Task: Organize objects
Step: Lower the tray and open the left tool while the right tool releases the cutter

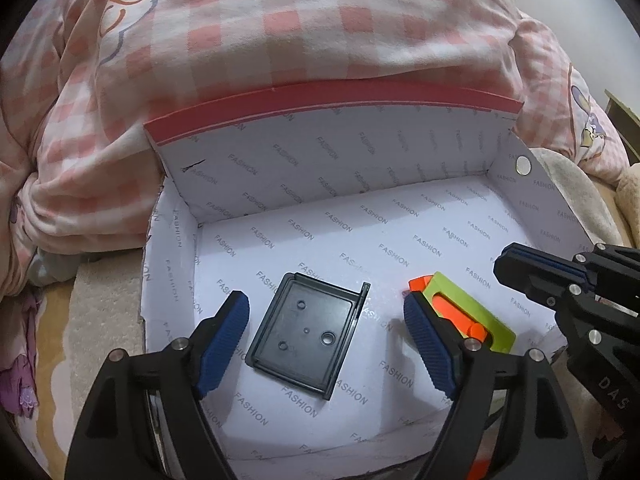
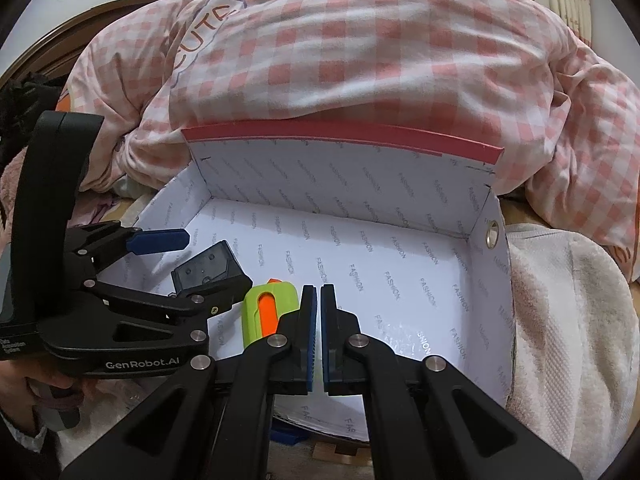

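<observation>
A white-lined cardboard box with a red rim stands open on a bed. On its floor lies a dark plastic tray, flat side up. My left gripper is open and straddles the tray, its blue pads clear of both edges. Beside its right finger lies a lime-green and orange utility knife. My right gripper is shut and empty, hovering over the box floor just right of the knife. In the right wrist view the left gripper reaches in from the left over the tray.
A pink checked quilt is heaped behind the box's back flap. A cream towel lies along the box's right side. A metal eyelet sits in the right wall. A person's hand holds the left gripper's handle.
</observation>
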Demonstrator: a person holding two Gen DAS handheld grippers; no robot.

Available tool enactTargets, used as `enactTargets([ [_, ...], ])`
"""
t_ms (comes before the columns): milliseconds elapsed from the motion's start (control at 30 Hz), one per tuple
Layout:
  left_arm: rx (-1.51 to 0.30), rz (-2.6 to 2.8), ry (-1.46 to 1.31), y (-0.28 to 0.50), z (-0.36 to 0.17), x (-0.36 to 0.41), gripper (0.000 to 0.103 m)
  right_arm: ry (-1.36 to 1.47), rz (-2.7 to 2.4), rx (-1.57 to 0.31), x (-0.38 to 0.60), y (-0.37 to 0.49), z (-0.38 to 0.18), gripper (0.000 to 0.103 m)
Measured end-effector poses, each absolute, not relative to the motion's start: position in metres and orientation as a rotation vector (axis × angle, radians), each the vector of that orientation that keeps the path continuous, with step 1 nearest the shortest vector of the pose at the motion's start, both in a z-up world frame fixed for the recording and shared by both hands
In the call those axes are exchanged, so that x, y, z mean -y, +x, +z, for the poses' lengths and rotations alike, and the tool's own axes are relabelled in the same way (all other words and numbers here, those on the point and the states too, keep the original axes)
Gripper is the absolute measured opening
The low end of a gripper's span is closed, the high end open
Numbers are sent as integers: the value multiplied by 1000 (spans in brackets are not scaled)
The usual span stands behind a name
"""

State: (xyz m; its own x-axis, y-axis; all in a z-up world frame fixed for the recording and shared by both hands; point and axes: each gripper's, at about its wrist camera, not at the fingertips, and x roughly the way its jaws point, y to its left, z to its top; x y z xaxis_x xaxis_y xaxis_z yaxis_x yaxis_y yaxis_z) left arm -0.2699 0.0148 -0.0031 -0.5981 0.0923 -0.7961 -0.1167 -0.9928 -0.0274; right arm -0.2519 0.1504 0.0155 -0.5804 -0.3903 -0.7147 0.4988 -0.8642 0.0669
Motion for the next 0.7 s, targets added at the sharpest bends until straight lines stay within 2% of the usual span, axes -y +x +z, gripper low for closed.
enactTargets([
  [100, -18, 2702, -1334, -270, -2, -14, 82, 1043, -2414, -197, -150, -252, 15, 3],
  [167, 3, 2697, -1323, -271, -2, -14, 83, 1039, -2416, -202, -150, -252, 15, 9],
  [233, 21, 2689, -1313, -272, -1, -13, 85, 1036, -2418, -206, -150, -254, 15, 32],
  [433, 123, 2703, -1261, -260, 7, 12, 87, 1051, -2438, -127, -160, -259, 16, 71],
  [500, 145, 2718, -1220, -255, 15, 19, 88, 1036, -2437, -76, -165, -260, 19, 79],
  [633, 219, 2726, -1092, -246, 39, 23, 89, 941, -2430, 22, -176, -252, 36, 88],
  [700, 241, 2736, -1034, -239, 50, 27, 101, 876, -2421, 46, -180, -246, 44, 88],
])
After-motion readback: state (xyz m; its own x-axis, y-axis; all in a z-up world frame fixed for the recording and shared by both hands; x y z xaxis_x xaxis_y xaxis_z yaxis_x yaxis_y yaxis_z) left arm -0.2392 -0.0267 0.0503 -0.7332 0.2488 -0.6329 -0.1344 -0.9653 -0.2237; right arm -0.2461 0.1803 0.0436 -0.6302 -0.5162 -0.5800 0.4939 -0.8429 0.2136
